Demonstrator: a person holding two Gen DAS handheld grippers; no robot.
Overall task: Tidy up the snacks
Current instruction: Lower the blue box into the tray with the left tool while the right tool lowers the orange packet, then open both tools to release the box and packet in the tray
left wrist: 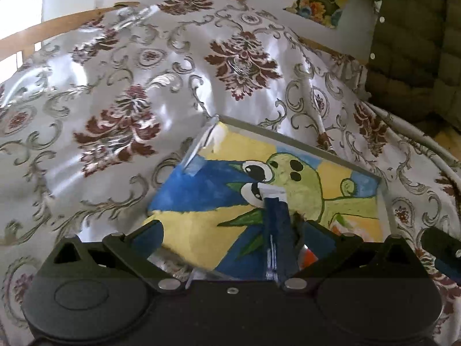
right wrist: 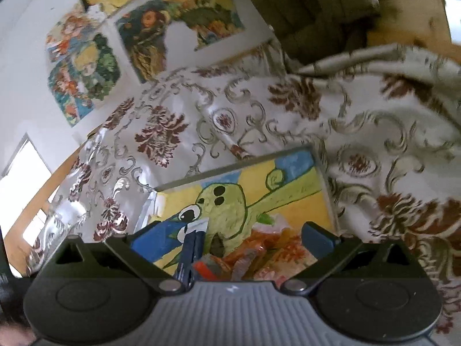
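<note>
Both claws, left (left wrist: pixel 234 238) and right (right wrist: pixel 233 236), gape wide above one painted box (left wrist: pixel 288 173).

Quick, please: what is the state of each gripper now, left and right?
Left gripper: open, holding nothing; a dark blue packet stands between its fingers, not pressed.
Right gripper: open, holding nothing.

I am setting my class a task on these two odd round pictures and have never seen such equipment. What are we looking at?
A person holds a two-fingered black gripper in each hand; a wide-angle camera sits on each. One picture looks along the left gripper, the other along the right gripper. Both are open and hold nothing. Below them, on a white floral-patterned tablecloth, lies a clear box with a painted green cartoon creature. Orange-red snack packets lie in it, beside a dark blue packet.
</note>
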